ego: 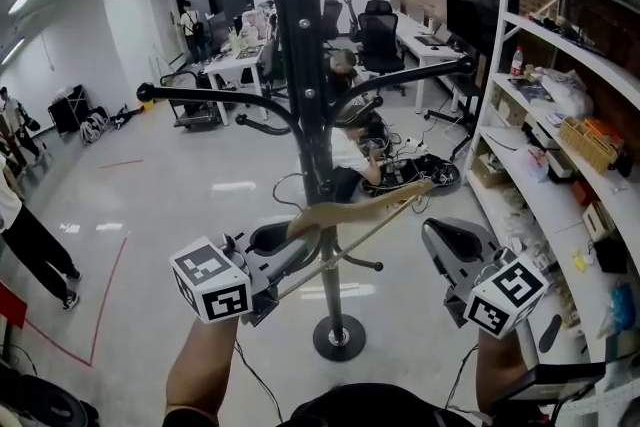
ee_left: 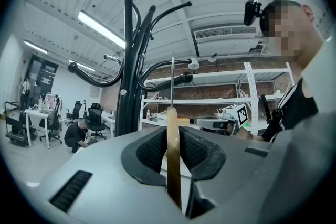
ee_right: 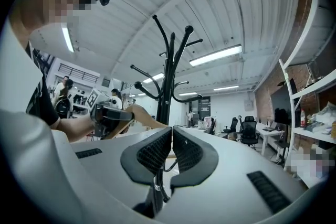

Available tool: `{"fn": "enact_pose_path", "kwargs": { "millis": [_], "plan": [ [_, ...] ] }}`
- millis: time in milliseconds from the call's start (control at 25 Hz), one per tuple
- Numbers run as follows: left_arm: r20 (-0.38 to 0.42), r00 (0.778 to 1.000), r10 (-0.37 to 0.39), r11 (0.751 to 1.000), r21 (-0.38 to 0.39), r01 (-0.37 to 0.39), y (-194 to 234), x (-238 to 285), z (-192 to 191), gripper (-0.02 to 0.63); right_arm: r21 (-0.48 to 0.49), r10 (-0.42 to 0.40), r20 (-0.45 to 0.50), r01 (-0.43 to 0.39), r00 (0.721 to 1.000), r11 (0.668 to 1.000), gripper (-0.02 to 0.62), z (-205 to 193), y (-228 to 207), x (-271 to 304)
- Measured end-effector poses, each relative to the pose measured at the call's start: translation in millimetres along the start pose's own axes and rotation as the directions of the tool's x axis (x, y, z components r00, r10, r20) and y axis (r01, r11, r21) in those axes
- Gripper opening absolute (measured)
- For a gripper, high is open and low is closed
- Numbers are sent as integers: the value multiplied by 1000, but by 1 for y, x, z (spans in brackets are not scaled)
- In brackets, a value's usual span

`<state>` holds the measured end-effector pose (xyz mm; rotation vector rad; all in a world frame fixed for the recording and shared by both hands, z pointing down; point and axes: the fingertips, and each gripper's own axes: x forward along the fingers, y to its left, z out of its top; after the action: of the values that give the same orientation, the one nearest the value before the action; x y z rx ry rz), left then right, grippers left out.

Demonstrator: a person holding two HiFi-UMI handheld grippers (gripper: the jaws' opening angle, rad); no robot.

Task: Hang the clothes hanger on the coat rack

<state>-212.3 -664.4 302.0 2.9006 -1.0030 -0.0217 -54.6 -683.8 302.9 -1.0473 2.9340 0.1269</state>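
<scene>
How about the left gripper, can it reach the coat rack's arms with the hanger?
Probably yes. The left gripper, shut on the hanger, is right by the coat rack, and nothing seems to stand between it and the arms.

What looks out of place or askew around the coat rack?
Only the wooden hanger: the left gripper holds it slanted near the pole of the coat rack, hung on no arm yet. Nothing looks spilled or damaged.
</scene>
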Motion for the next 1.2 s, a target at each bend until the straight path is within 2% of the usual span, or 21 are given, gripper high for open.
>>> {"fn": "enact_pose_path", "kwargs": {
  "millis": [440, 720, 880, 1200],
  "plan": [
    [-70, 996, -53, 999, 10, 54, 29, 33, -16, 52, 22, -39, -12, 39, 999, 999, 9, -19, -15, 17],
    [-99, 991, -86, 996, 1, 86, 34, 43, -17, 52, 51, -61, -26, 62, 998, 997, 9, -28, -25, 23],
    [-127, 988, -84, 996, 22, 87, 36, 47, -23, 52, 58, -71, -32, 72, 997, 996, 9, -31, -29, 24],
    [-116, 987, -111, 994, 10, 113, 36, 48, -25, 52, 63, -83, -47, 86, 995, 994, 9, -37, -30, 22]
  ]
}}
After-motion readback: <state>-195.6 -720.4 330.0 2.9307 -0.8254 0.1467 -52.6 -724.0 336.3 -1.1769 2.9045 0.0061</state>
